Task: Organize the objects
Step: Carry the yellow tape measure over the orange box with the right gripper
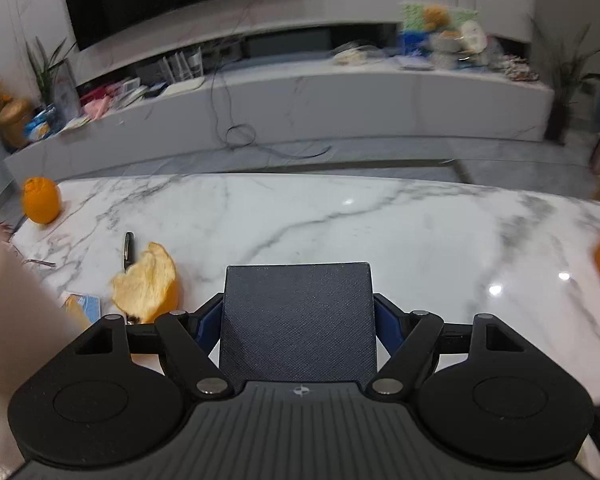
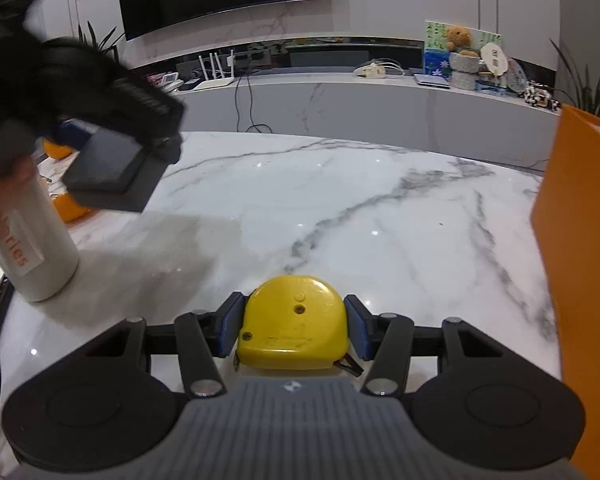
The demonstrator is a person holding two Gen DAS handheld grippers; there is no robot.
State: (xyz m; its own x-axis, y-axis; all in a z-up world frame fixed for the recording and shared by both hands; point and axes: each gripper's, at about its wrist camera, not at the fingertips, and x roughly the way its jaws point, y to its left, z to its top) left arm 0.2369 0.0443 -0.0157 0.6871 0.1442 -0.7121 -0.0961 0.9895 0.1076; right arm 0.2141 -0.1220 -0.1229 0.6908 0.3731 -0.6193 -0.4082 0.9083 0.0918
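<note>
status: both tools loaded, no placement visible yet.

the left tool [image 1: 299, 322] is clamped on a dark blue square box [image 1: 298, 322], held above the marble counter [image 1: 340, 220]; in the right wrist view the same box [image 2: 108, 172] appears lifted clear of the surface, near a white bottle [image 2: 36, 252].

the right tool [image 2: 296, 326] is clamped on a yellow tape measure [image 2: 296, 322], its blue pads pressing both flanks; whether the tape measure rests on the counter or hangs just above it cannot be told.

remaining on the counter at the left: a whole orange [image 1: 41, 200]; a piece of orange peel [image 1: 148, 282]; a black pen [image 1: 128, 250] just beside the peel; a small card [image 1: 85, 305].

an orange box [image 2: 584, 280] stands at the right edge; it is judged a likely destination, contents not visible.

judgement: task is at an early-to-middle stage; two items in transit, several loose items pending.
</note>
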